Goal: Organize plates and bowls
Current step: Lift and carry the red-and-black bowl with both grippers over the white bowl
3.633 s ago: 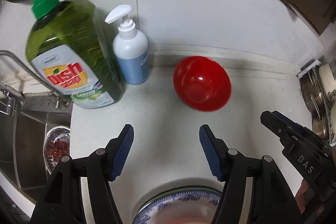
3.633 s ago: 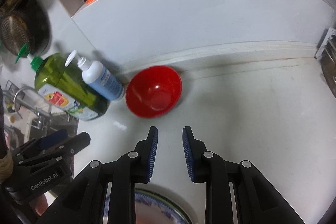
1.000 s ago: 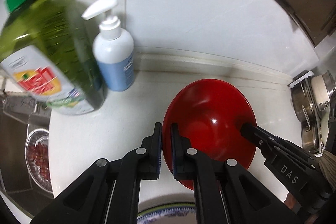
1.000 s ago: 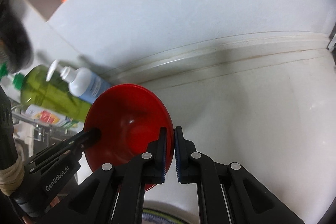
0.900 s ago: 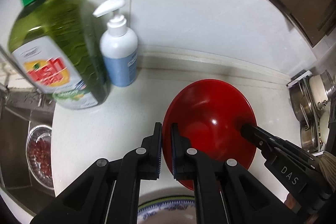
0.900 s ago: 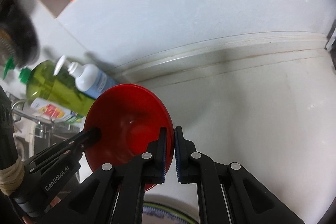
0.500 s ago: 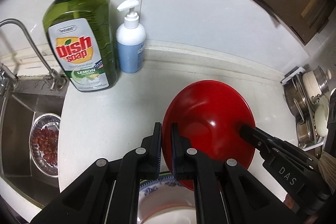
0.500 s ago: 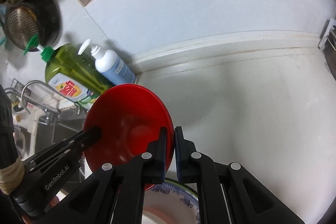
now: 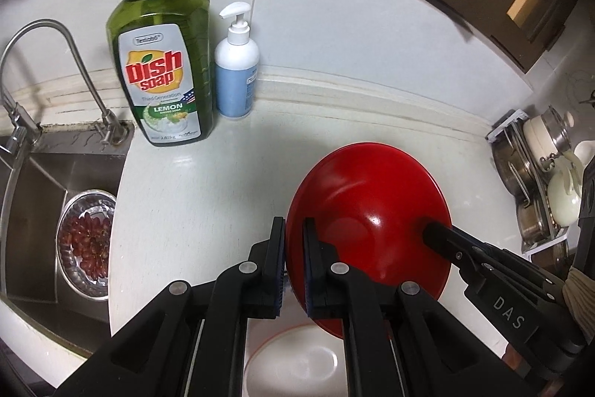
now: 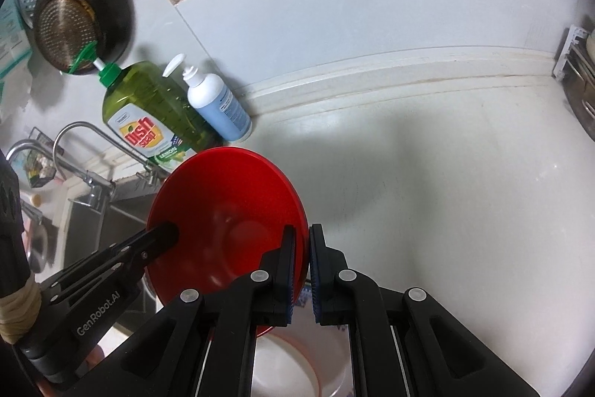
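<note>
Item: glossy red round plastic bowl (image 9: 366,211), held clear of the white bench (image 9: 193,196), well this side of the green dish-soap bottle (image 9: 161,62). Left tongs (image 9: 293,263) pinch its near-left rim; right tongs (image 10: 301,270) pinch the opposite rim. Below it sits a white bowl with an orange rim (image 9: 297,358). We should keep both grips level, centre the red bowl over the white one, then lower evenly.

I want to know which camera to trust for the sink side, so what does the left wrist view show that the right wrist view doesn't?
Only the left wrist view shows the metal bowl of red fruit in the sink and the pot rack. Only the right wrist view shows the hanging strainer. Both show the red bowl, clamped at opposite rims by the left gripper and right gripper, plus the dish soap bottle.
</note>
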{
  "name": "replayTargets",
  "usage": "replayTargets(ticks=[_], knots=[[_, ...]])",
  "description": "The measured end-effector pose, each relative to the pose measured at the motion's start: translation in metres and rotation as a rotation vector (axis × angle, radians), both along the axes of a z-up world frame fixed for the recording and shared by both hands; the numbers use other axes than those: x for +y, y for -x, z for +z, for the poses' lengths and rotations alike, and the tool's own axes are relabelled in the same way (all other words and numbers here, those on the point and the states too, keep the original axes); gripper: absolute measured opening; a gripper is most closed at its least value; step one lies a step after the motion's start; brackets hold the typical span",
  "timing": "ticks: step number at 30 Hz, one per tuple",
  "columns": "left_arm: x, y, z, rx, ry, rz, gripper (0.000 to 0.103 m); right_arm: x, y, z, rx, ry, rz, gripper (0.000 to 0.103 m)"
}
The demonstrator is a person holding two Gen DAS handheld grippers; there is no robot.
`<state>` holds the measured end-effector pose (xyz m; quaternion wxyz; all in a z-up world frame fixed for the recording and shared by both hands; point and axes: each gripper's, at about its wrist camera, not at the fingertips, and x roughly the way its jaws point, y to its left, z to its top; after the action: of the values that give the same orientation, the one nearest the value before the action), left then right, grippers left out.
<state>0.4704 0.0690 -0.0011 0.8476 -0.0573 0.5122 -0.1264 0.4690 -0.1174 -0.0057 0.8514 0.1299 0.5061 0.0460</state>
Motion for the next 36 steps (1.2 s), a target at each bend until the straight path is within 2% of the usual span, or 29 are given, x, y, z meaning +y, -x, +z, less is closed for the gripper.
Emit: replayTargets(ticks=[6, 15, 24, 36], knots=[[0.008, 0.029, 0.006, -0.019, 0.007, 0.002, 0.009, 0.007, 0.027, 0.009, -0.025, 0.012, 0.016, 0.009], [0.022, 0.073, -0.001, 0.003, 0.017, 0.015, 0.009, 0.018, 0.07, 0.007, -0.027, 0.034, 0.04, 0.009], [0.034, 0.1, -0.023, 0.055, 0.015, 0.033, 0.01, 0.028, 0.098, -0.014, 0.018, 0.032, 0.069, 0.009], [0.036, 0.108, -0.058, 0.145, -0.005, 0.022, 0.01, 0.032, 0.111, -0.048, 0.097, 0.047, 0.089, 0.009]])
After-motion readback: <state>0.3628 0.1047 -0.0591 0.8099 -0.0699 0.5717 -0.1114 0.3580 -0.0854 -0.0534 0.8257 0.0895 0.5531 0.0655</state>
